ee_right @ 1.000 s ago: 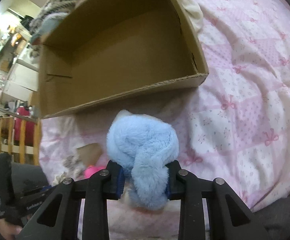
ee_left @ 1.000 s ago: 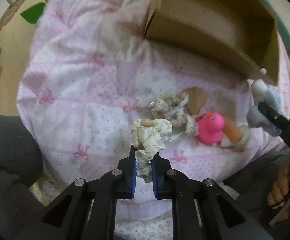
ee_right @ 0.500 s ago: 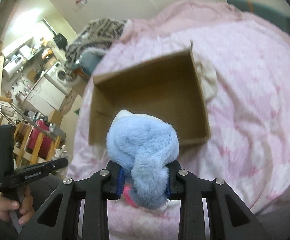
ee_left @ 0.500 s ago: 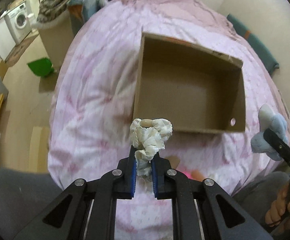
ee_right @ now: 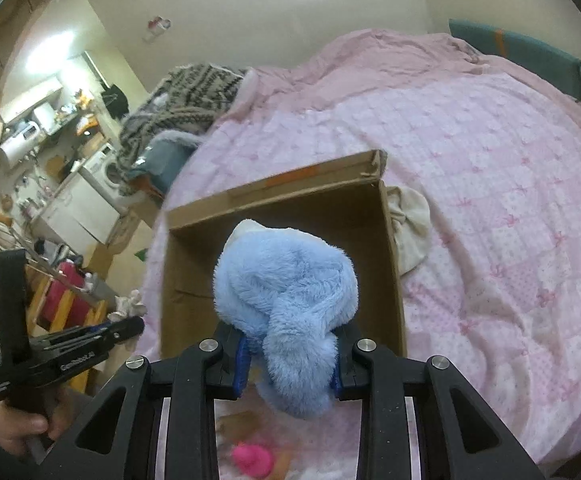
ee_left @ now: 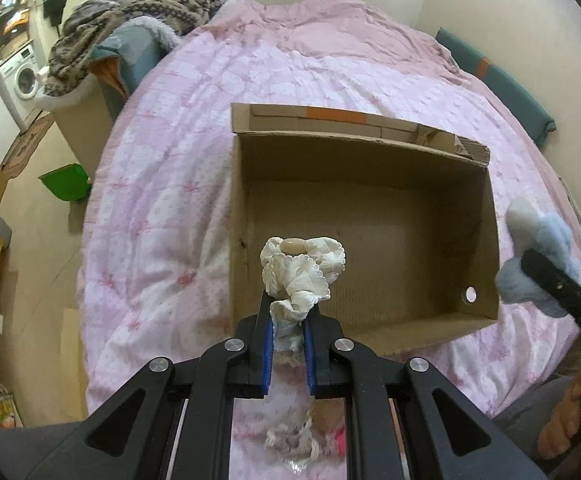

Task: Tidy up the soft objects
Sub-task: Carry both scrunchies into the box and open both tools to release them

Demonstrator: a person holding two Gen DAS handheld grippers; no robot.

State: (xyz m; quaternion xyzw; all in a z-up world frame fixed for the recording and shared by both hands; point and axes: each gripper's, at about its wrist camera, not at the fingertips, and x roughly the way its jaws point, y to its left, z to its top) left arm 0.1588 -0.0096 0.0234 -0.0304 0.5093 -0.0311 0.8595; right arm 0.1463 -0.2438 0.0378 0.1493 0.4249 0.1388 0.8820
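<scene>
In the left wrist view, the left gripper point(ee_left: 286, 322) fills the lower middle of the frame, its blue-lined fingers closed on the tail of a cream ruffled scrunchie point(ee_left: 300, 270). The scrunchie's bunched body stands up just beyond the fingertips, in front of the near left part of the open cardboard box point(ee_left: 370, 216), which takes up the centre of the frame on the pink quilt point(ee_left: 162, 208). At the right edge of the same frame, the right gripper's black finger crosses a blue plush toy point(ee_left: 546, 248) held beside the box's right wall.

In the right wrist view, the right gripper point(ee_right: 286, 360) sits at the lower centre, clamped on the blue plush toy, whose fluffy bulk rises above the fingertips and covers much of the box's interior behind it. A pink rubber duck point(ee_right: 252, 460) lies on the quilt at the bottom of the frame, between the gripper's arms. A cream cloth point(ee_right: 410, 228) lies against the outside of the box's right wall, right of centre. The left gripper appears at the lower left edge of this frame, scrunchie at its tip.
</scene>
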